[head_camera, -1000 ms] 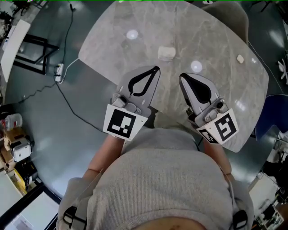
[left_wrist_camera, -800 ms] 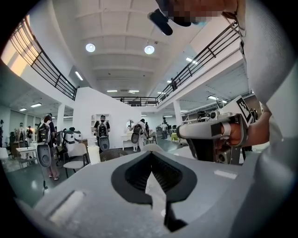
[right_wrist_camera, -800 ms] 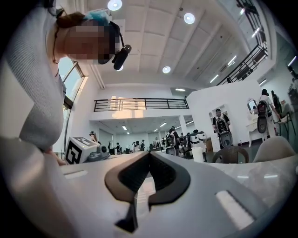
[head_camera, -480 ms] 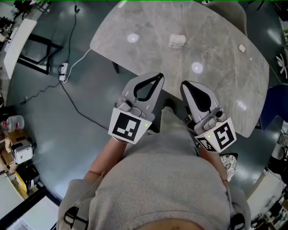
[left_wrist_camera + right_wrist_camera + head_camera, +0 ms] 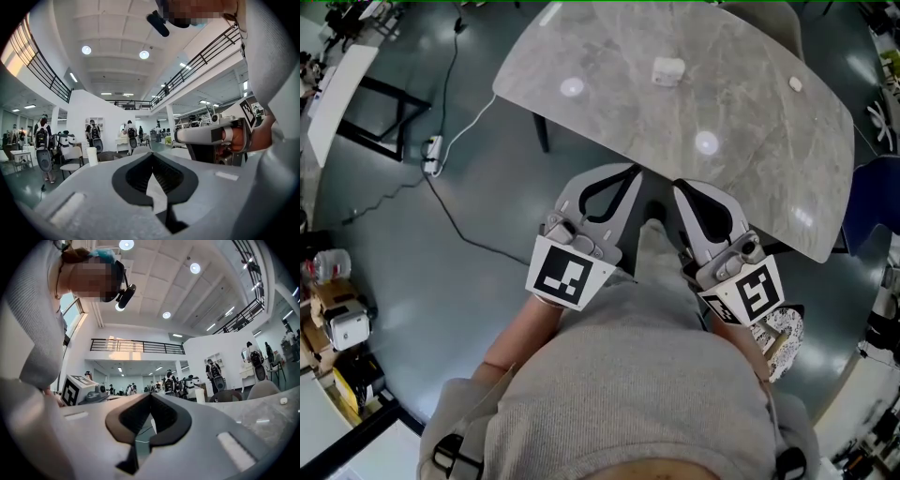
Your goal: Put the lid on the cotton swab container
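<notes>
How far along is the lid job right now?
Done: nothing I can confirm; the container sits on the table, too small to tell whether it is lidded. In hand: nothing; left gripper and right gripper are shut, empty, short of the table. Left: probably everything, if the small white piece lying apart is the lid.

1. Most of the table (image 5: 741, 122) is left open.
2. Toward its far edge, a small white container (image 5: 668, 70) and a small pale piece (image 5: 795, 83) are set, well apart.
3. Right side is hemmed by a blue shape (image 5: 870, 202), probably a chair.
</notes>
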A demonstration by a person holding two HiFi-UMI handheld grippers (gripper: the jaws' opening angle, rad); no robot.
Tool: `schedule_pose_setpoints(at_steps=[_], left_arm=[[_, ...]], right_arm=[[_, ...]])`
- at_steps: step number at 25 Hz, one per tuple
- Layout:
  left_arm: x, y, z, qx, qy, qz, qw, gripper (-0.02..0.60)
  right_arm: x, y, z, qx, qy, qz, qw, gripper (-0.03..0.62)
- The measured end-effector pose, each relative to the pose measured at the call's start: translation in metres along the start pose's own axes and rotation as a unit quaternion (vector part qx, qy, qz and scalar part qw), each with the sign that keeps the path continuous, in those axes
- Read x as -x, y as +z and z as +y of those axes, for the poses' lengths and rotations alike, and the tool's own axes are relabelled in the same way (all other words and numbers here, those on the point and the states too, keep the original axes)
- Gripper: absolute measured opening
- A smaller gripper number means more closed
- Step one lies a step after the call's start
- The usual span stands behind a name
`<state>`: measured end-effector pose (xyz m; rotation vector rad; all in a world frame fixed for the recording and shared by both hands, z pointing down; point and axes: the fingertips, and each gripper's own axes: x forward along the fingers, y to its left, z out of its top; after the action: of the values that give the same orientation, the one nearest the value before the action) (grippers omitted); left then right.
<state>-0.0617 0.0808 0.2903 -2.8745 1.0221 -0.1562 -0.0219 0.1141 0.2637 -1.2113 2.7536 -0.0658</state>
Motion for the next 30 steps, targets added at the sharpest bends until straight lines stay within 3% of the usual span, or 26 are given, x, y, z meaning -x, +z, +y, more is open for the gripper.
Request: schedule_pose_setpoints(at_steps=[11,30], left_arm=[[0.016,0.003,-0.005,-0.008,-0.005,-0.007,0.9999,0.000],[0.013,0.007,0.007,-0.006,0.000,-0.017,0.9998,0.000]], right_arm=[[0.006,-0.005,0.022,0.024,0.007,0.020,1.000,0.002],[-0.004,-0.002,0.019,0.034,0.006,0.021,0.999,0.002]])
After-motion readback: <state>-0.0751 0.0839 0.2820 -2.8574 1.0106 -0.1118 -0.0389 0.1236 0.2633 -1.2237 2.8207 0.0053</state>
